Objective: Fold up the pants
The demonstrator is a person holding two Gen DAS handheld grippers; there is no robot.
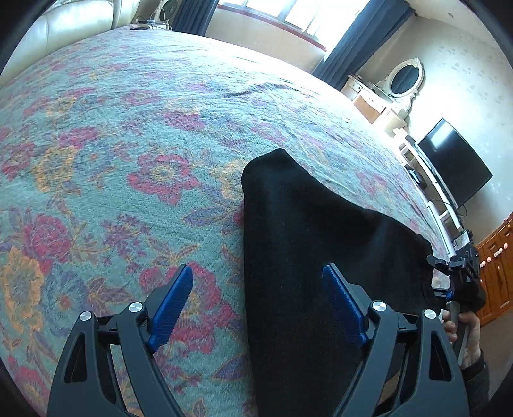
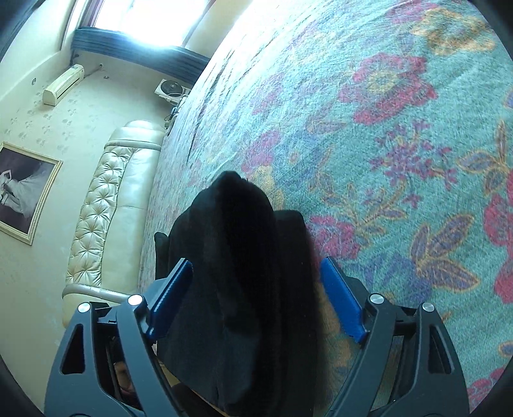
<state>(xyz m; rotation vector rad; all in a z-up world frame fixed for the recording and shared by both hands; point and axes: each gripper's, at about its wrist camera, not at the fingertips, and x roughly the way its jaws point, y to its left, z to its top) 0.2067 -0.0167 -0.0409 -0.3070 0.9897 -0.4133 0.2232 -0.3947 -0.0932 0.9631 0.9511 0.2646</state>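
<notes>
The black pants (image 1: 314, 243) lie on a floral bedspread (image 1: 128, 134), in a long dark strip that widens to the right. My left gripper (image 1: 258, 304) is open above the pants' left edge, with one blue pad over the bedspread and one over the cloth. In the right wrist view the pants (image 2: 237, 276) bunch into a thick fold between the open blue pads of my right gripper (image 2: 256, 295). The right gripper also shows in the left wrist view (image 1: 458, 269) at the pants' far right edge.
A cream tufted headboard (image 2: 105, 208) runs along one side of the bed. A television (image 1: 455, 163) and a white vanity with an oval mirror (image 1: 405, 77) stand past the far edge. Curtained windows (image 1: 288, 16) lie behind. Wooden drawers (image 1: 497, 266) stand at right.
</notes>
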